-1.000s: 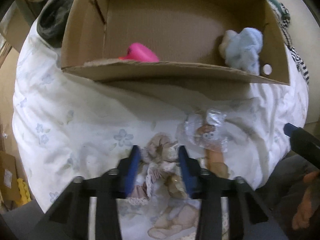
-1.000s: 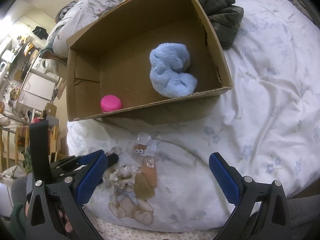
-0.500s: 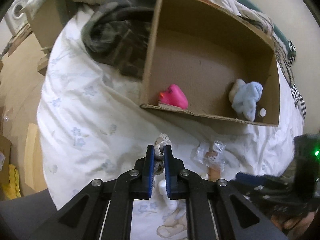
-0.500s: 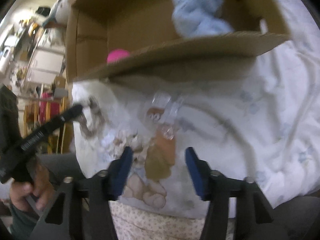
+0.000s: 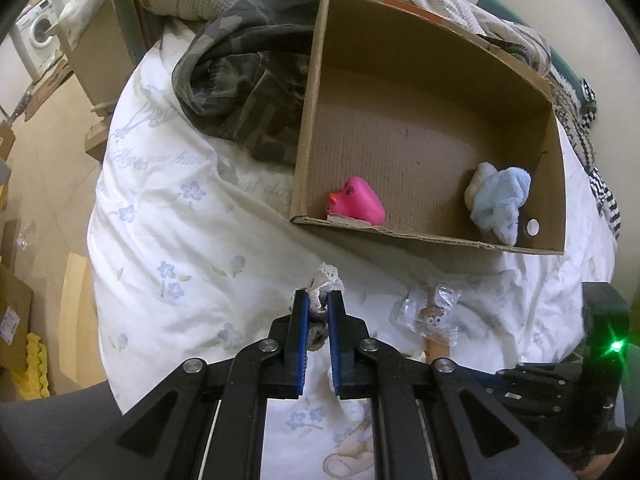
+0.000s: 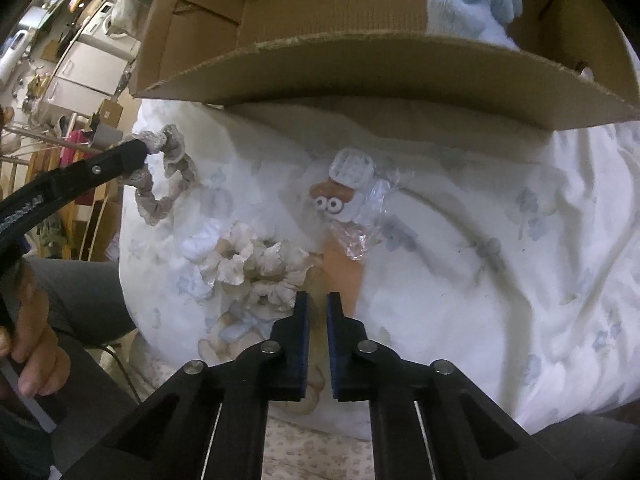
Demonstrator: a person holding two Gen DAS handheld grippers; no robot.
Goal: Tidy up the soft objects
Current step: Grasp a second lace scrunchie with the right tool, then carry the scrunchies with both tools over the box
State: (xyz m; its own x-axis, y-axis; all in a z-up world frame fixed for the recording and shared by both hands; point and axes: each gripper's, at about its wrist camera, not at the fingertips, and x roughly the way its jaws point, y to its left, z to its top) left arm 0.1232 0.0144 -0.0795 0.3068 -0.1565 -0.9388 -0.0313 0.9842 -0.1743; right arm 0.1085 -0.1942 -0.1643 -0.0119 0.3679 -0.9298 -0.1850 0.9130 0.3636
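Faint grey script runs across the white duvet (image 5: 168, 208) in the left wrist view; "Hope you have" is about all that reads (the rest fades into folds). Nothing else is legible.

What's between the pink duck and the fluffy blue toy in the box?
Only bare cardboard floor, in the left wrist view, between pink rubber duck and fluffy blue plush toy.
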